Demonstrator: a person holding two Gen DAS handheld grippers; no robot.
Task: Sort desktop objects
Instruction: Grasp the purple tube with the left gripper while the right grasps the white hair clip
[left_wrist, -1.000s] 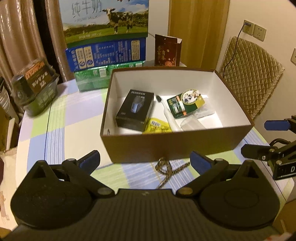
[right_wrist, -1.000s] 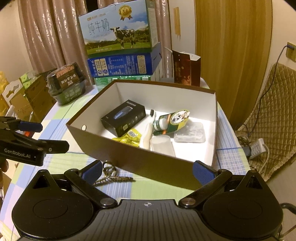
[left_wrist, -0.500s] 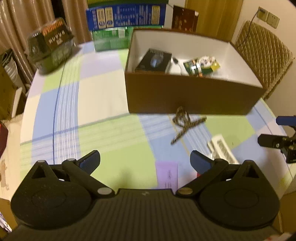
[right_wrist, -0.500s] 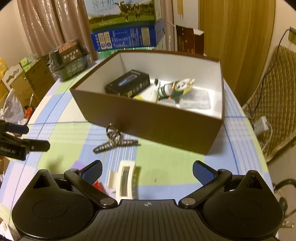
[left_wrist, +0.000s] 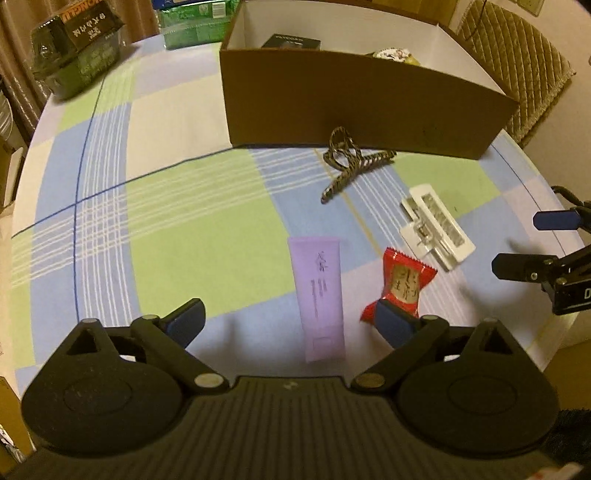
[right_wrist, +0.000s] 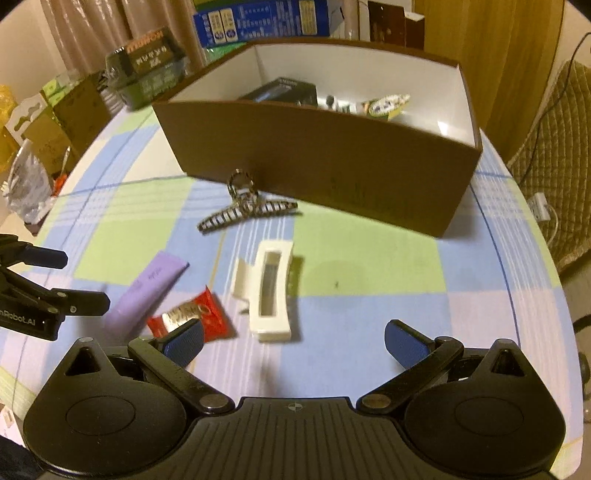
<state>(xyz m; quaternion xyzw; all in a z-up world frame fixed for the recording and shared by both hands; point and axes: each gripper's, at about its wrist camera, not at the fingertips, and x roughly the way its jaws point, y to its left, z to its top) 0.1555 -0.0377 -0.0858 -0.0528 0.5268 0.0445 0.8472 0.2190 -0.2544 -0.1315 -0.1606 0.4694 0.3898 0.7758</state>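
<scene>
Lowering onto the loose items calls for each of the tongs to commit to one thing only, because the four pieces left on the checked tabletop (left_wrist: 177, 229) lie close together. The left tongs (left_wrist: 291, 323) are spread wide with nothing between the pads, though the jaws are closing slightly; the lilac sachet (left_wrist: 320, 295) lies lengthwise in the gap, running from the centre toward 12 o'clock, and its near end sits between the two fingertips. The red candy wrapper (left_wrist: 400, 284) lies at about 1 o'clock, partly hidden behind the right-hand fingertip, so the person should centre on the sachet and keep that pad off the wrapper. The right tongs (right_wrist: 295, 341) are likewise released and empty. From their camera the white hair clip (right_wrist: 267, 291) lies just ahead at roughly 11 o'clock, inside the span of the jaws, with the same red wrapper touching or nearly touching the left-hand pad at 9 o'clock; motion blur makes that contact hard to judge. The striped claw clip (right_wrist: 245, 210) lies farther out at 11 o'clock, just in front of the brown box (right_wrist: 314, 162), which already holds several items and is probably where these pieces belong. A flat sachet will likely need the pads pressed low against the cloth.
</scene>
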